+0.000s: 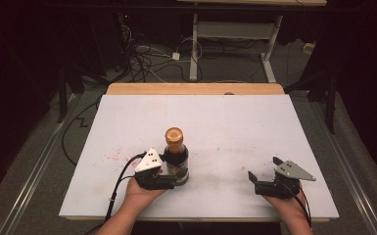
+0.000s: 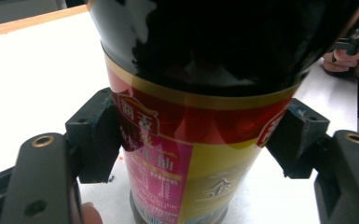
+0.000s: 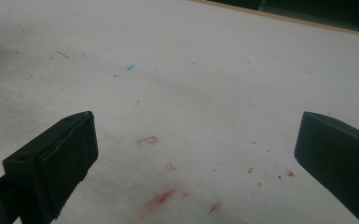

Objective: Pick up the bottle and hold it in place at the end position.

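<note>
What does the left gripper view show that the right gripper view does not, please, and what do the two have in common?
The left gripper view alone shows a dark sauce bottle with a red, pink and yellow label, standing on the table between the left gripper's pads, which press its sides, and part of the other hand at the upper right. The right gripper view alone shows the right gripper wide open over bare surface, with red smudges and a small blue mark. Both show the white table top and its wooden far edge.
</note>
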A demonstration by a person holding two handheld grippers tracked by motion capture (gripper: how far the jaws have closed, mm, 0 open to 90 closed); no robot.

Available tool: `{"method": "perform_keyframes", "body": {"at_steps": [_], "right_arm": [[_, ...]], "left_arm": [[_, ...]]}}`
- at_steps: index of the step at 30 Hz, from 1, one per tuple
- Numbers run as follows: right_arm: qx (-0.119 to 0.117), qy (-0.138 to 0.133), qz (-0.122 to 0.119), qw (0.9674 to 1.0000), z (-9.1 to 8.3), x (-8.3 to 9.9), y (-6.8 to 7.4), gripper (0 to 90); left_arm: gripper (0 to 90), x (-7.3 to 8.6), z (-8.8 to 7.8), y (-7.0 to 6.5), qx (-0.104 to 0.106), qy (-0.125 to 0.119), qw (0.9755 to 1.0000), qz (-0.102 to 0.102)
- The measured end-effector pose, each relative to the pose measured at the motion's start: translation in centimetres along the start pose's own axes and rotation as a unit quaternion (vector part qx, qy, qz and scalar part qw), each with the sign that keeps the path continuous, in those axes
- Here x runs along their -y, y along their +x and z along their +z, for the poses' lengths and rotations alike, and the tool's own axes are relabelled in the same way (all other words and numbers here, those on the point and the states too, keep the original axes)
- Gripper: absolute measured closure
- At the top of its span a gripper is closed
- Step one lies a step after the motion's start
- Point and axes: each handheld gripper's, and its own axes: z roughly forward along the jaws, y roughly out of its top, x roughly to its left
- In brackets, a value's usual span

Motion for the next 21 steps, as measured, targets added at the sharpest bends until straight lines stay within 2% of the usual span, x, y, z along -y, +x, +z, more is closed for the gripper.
{"method": "perform_keyframes", "body": {"at_steps": [5,6,7,8,9,10,11,12,13,14,15,17,21], "right_arm": [[0.001,-0.001,-0.002,1.0,-0.06,0.0,-0.09,0.6],[0.002,-0.001,-0.003,1.0,-0.08,-0.03,-0.09,0.6],[0.002,-0.002,-0.004,1.0,-0.08,-0.04,-0.1,0.5],[0.002,-0.002,-0.004,1.0,-0.08,-0.04,-0.1,0.5],[0.002,-0.002,-0.004,1.0,-0.09,-0.06,-0.09,0.5],[0.003,-0.002,-0.004,1.0,-0.1,-0.07,-0.08,0.6],[0.002,-0.002,-0.003,1.0,-0.11,-0.07,-0.06,0.5],[0.002,-0.002,-0.003,1.0,-0.11,-0.07,-0.06,0.5],[0.002,-0.002,-0.002,1.0,-0.12,-0.07,-0.06,0.5],[0.002,-0.002,-0.002,1.0,-0.13,-0.09,-0.06,0.5],[0.002,-0.003,-0.003,1.0,-0.14,-0.09,-0.06,0.6],[0.001,-0.004,-0.004,1.0,-0.16,-0.09,-0.08,0.6],[0.002,-0.005,-0.003,1.0,-0.22,-0.12,-0.16,0.5]], "left_arm": [[26.2,0.0,0.27,-0.07,0.002,-0.006,1.0,-0.006],[27.1,0.02,0.05,0.14,0.01,0.004,0.9998,0.014],[27.5,0.02,0.05,0.14,0.01,0.004,0.9998,0.014],[27.5,0.05,0.18,0.0,0.002,-0.005,1.0,0.004],[27.8,-0.01,-0.12,0.26,0.012,0.014,0.9994,0.028],[28.0,0.05,0.26,-0.15,-0.002,-0.011,0.9999,-0.002],[28.3,0.07,0.59,-0.53,0.001,-0.031,0.9993,-0.024],[28.3,0.03,0.03,0.04,0.009,0.003,0.9998,0.019],[28.4,0.06,0.37,-0.31,0.0,-0.016,0.9999,-0.005],[28.6,0.03,0.08,-0.02,0.006,0.0,0.9999,0.016],[28.6,0.06,0.47,-0.43,0.001,-0.023,0.9996,-0.013],[28.8,0.04,0.27,-0.23,-0.003,-0.013,0.9999,-0.001],[29.0,0.01,0.34,-0.31,-0.001,-0.016,0.9999,-0.005]]}}
